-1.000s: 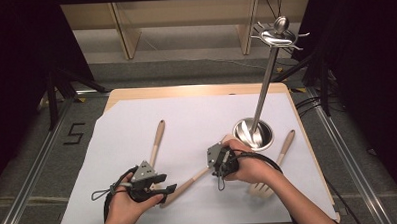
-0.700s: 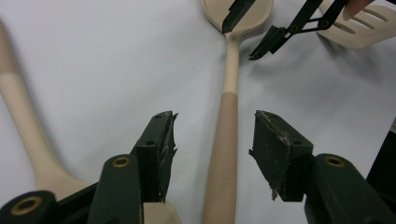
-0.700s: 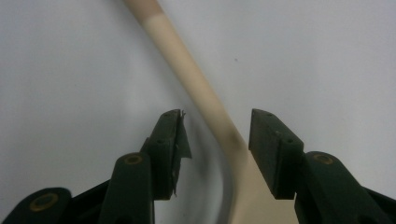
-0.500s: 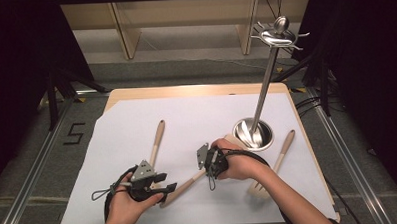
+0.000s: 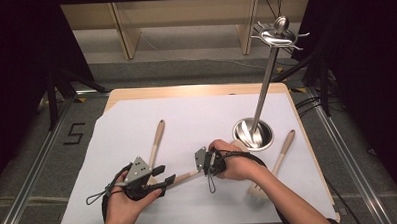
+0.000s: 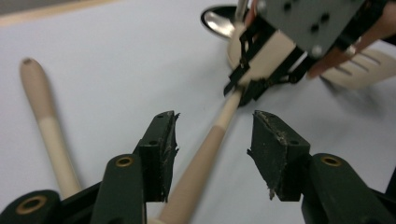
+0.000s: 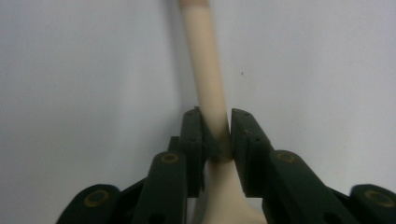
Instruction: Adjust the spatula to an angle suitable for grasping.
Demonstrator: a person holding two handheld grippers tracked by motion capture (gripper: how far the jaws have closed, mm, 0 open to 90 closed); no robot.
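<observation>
- The hanging stand (image 5: 260, 110) rises at the white sheet's far right; the wooden spoon (image 5: 185, 178) lies near its base, toward the person.
- Right gripper (image 7: 216, 135): jaws clamped on the spoon's neck. Lift level.
- Left gripper (image 6: 212, 140): jaws spread astride the handle; steady it, without squeezing.

Bench (image 5: 196, 92), high view: stand (image 5: 253, 132) at right rear. Slotted spatula (image 5: 273, 164) just right of it, handle rearward. Second utensil (image 5: 155, 141) left of centre. Middle spoon (image 5: 186, 177) lies between left tool (image 5: 161, 176) and right tool (image 5: 201, 162).
</observation>
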